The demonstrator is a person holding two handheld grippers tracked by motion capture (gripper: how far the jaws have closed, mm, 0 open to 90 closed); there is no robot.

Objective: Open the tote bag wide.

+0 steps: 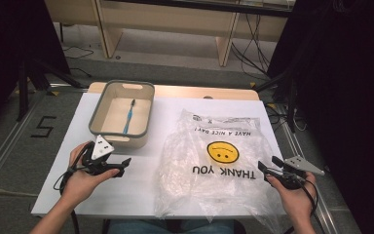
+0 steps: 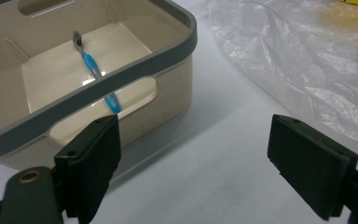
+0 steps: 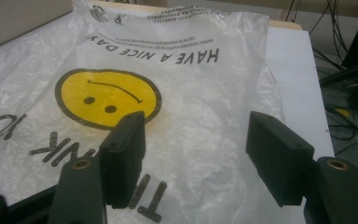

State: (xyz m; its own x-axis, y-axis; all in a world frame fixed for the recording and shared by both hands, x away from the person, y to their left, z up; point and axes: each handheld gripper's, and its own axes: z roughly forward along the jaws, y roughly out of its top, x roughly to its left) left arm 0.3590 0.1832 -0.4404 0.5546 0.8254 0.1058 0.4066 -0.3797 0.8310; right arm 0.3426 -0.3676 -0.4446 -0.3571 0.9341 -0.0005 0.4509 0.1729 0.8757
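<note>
A beige bin with a grey rim (image 1: 122, 90) (image 2: 121, 70) stands at the table's back left and holds a blue toothbrush (image 1: 128, 116) (image 2: 90, 62). A clear plastic bag (image 1: 214, 156) (image 3: 177, 93) printed with a yellow smiley lies flat at centre right. My left gripper (image 1: 121, 166) (image 2: 193, 163) hovers open just in front of the bin, jaws wide apart with nothing between them. My right gripper (image 1: 270, 165) (image 3: 196, 158) is open over the bag's right edge, with nothing between its jaws.
The white table (image 1: 73, 146) ends close to both hands at the front. A wooden bench (image 1: 175, 19) and cables (image 1: 248, 48) lie beyond the far edge. Dark curtains flank both sides.
</note>
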